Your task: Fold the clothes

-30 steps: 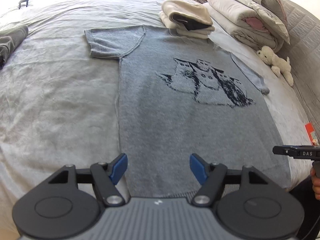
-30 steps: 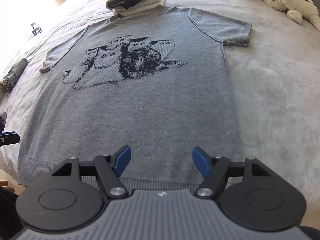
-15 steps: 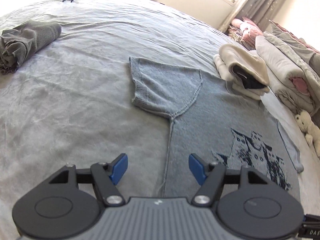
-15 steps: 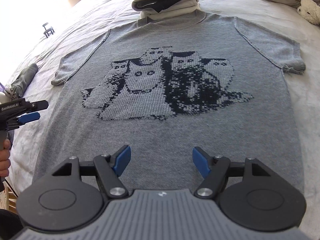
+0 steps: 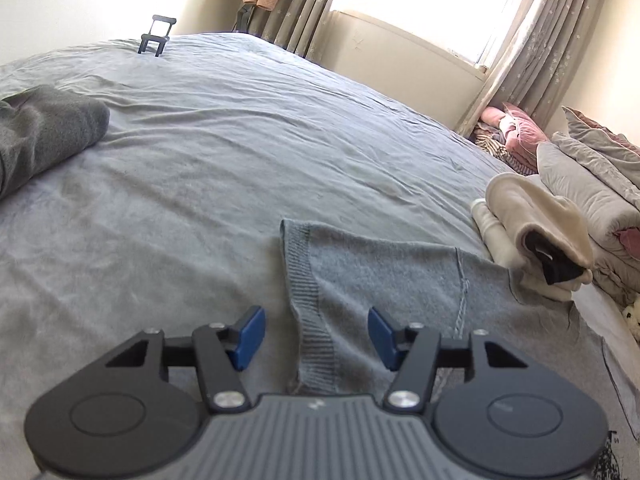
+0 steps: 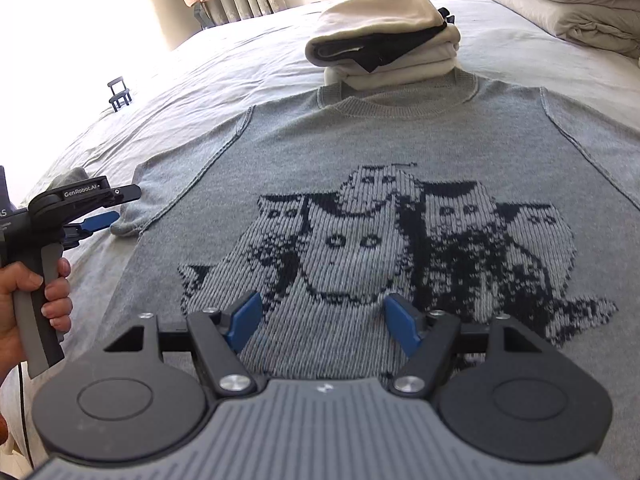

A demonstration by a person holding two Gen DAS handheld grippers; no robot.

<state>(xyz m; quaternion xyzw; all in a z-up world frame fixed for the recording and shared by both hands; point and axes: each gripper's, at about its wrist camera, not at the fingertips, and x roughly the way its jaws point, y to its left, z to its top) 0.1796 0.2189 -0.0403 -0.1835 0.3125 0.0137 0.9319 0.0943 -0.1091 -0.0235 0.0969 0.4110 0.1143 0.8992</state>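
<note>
A grey knit T-shirt (image 6: 400, 144) with a dark cat print lies flat, face up, on the bed. My left gripper (image 5: 316, 332) is open, with its jaws on either side of the ribbed cuff of the shirt's left sleeve (image 5: 308, 304). It also shows from the side in the right wrist view (image 6: 108, 208), just beside that sleeve (image 6: 160, 196). My right gripper (image 6: 322, 320) is open and empty, low over the printed chest of the shirt.
A stack of folded cream and black clothes (image 6: 384, 52) sits at the shirt's collar, also in the left wrist view (image 5: 536, 236). A dark grey garment (image 5: 44, 132) lies at the left. Rolled bedding (image 5: 592, 192) and a small black stand (image 5: 156, 38) are on the grey bedspread (image 5: 240, 128).
Both grippers moved up the shirt from its hem. My left gripper went to the left sleeve cuff; my right gripper went over the print. Both stayed open.
</note>
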